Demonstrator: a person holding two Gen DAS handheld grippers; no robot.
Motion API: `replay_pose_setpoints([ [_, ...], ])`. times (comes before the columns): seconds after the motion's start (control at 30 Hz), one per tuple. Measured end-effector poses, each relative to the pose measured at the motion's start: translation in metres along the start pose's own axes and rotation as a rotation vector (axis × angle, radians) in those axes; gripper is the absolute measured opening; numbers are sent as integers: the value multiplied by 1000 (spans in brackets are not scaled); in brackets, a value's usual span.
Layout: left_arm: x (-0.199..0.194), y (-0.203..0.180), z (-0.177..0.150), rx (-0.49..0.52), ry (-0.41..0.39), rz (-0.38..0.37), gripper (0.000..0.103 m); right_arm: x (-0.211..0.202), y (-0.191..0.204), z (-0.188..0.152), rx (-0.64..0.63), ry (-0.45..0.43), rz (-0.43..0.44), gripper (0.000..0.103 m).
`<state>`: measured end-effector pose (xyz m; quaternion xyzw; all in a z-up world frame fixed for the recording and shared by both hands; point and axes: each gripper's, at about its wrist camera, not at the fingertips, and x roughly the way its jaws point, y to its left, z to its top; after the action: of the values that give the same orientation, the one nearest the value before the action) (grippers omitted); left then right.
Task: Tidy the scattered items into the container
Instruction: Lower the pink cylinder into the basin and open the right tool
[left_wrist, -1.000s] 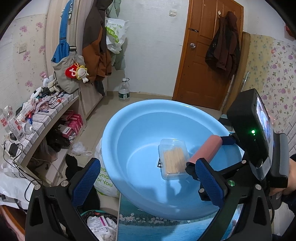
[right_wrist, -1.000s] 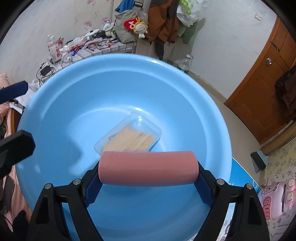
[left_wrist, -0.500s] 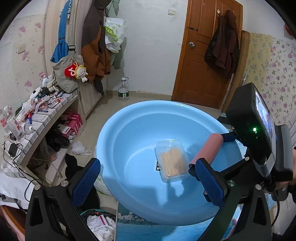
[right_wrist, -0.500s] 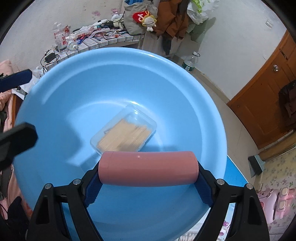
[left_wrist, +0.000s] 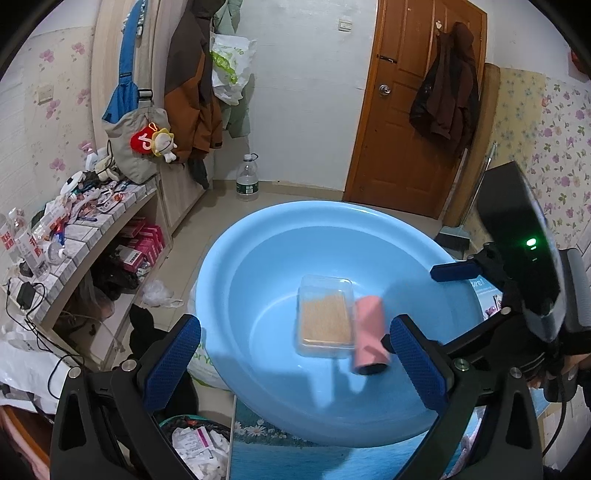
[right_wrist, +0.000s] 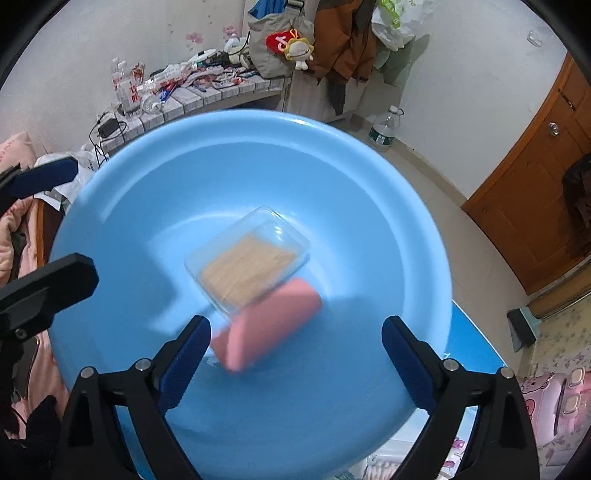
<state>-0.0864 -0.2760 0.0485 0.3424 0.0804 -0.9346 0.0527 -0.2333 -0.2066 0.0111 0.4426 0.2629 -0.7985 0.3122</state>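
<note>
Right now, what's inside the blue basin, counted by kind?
Pink cylinder: 1
Clear box of toothpicks: 1
Total: 2, both in the blue basin; the cylinder looks blurred beside the box.

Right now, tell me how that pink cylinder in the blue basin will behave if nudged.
The pink cylinder lies on its side, so it probably rolls. The basin slopes, likely returning it against the clear box. It looks light.

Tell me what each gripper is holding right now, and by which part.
Nothing. Right gripper just opened; pink cylinder lies loose in the blue basin. Left gripper is empty.
</note>
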Motion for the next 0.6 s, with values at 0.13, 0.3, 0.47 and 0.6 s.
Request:
replay_pose_setpoints([
  [0.13,-4,3,-1,-18,-2,2,103,-19,-6,-6,21,-43,6,95],
  [0.3,-13,3,-5,-49,-12,1,103,-60,-8,-26,86,-140,-32,95],
  [0.47,-26,0,-10,-94,-38,15,103,-106,-17,-58,245,-307,-51,95],
  [0.6,-41,-9,-15,-96,-73,47,103,-148,-13,-88,352,-443,-157,95],
])
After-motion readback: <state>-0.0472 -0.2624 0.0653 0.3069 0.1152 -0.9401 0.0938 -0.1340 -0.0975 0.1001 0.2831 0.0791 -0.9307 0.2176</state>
